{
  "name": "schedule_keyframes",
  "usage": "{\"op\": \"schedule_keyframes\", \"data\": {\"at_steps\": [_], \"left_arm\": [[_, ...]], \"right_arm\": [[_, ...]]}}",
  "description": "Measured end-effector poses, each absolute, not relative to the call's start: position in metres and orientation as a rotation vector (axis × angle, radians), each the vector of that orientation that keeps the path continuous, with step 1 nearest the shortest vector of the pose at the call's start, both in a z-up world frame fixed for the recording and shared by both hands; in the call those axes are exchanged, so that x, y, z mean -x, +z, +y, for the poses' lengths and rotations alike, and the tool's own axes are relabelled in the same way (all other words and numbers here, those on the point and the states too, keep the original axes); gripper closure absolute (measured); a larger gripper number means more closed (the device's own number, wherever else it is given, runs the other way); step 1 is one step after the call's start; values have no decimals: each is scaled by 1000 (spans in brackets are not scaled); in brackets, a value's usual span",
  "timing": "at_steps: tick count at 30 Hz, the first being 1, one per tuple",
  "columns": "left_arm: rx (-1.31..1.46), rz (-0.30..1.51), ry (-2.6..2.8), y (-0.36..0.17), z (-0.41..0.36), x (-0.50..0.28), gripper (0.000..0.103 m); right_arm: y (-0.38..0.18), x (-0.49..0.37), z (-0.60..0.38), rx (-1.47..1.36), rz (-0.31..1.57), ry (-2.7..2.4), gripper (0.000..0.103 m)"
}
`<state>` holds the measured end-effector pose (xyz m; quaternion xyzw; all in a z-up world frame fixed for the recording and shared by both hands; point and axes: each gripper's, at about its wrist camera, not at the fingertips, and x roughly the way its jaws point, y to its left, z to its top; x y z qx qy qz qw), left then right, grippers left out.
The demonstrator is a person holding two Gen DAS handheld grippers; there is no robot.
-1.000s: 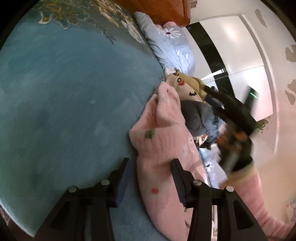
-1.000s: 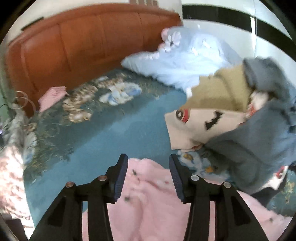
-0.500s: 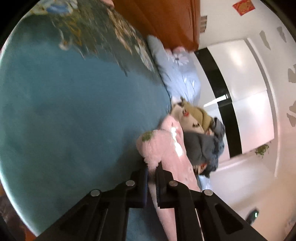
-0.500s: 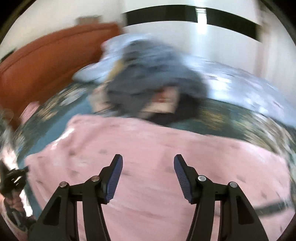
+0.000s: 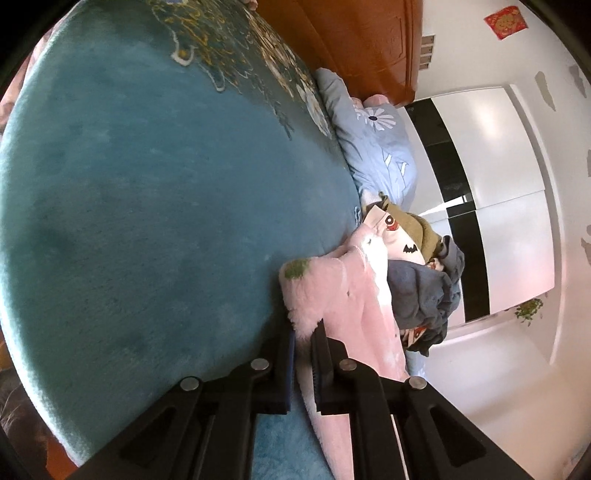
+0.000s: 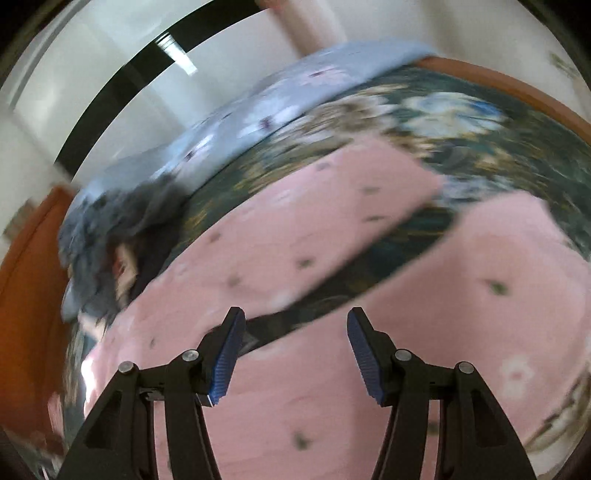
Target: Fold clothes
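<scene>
Bed (image 5: 147, 206) with a teal plush cover, flower-patterned toward the far end; a brown wooden headboard (image 5: 362, 40) closes that end. Beyond the bed, white wardrobe doors (image 5: 506, 192) with a black vertical band, and a red paper ornament (image 5: 504, 20) high on the white wall.

Left tongs (image 5: 303, 334): clenched on the fluffy near edge of the pink garment (image 5: 343, 295), which lies on the bed straight ahead of them and runs back past their right finger. To the left of these tongs the cover is bare.

Ahead of the left tongs and beyond the garment: a heap of clothes (image 5: 424, 291), grey-blue on top, with a cream piece bearing a bat print and an olive piece behind it. Farther still, a pale blue pillow (image 5: 376, 140) with a daisy print, just before the headboard.

Right tongs (image 6: 293, 350): released, jaws apart, nothing between them, above the spread pink garment (image 6: 332, 406), whose two legs fork ahead. View blurred. The heap (image 6: 110, 236) lies ahead to their left; a pale blue flowered quilt (image 6: 258, 107) lies beyond.
</scene>
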<state>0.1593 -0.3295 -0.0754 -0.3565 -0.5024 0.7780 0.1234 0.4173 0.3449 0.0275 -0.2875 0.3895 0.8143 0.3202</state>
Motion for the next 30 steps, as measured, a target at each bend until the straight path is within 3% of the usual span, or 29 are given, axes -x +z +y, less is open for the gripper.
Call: {"op": "schedule_keyframes", "data": {"at_steps": [7,12,20,21,22,24,27,30], "left_arm": [[1040,-1465,2270,-76,-331,-158,94],[1041,-1466,2268,-77,-331,-157,94],[1039,-1462,2260,-78,-331,-158,94],[1040,-1461,2258,-78,-331,-158,94],[1043,-1457,2256,-78,-331,-158,94],[1060,-1445,2254,-77,-330,-157,94],[1120,-1446,2219,-75,-329,-154,95],[1099,-1558,2072,-64,-333,-152,95]], "right_arm": [[38,-529,389,557,1042,1951,44],[15,-599,394,502,1127,1813,44],[-26,-617,388,504,1364,1832,45],[-32,-614,387,507,1407,1843,54],[-38,-610,385,509,1450,1854,73],[-48,-602,381,518,1527,1877,96],[-48,-591,376,479,1595,1950,98],[-28,-587,385,323,1685,2030,99]]}}
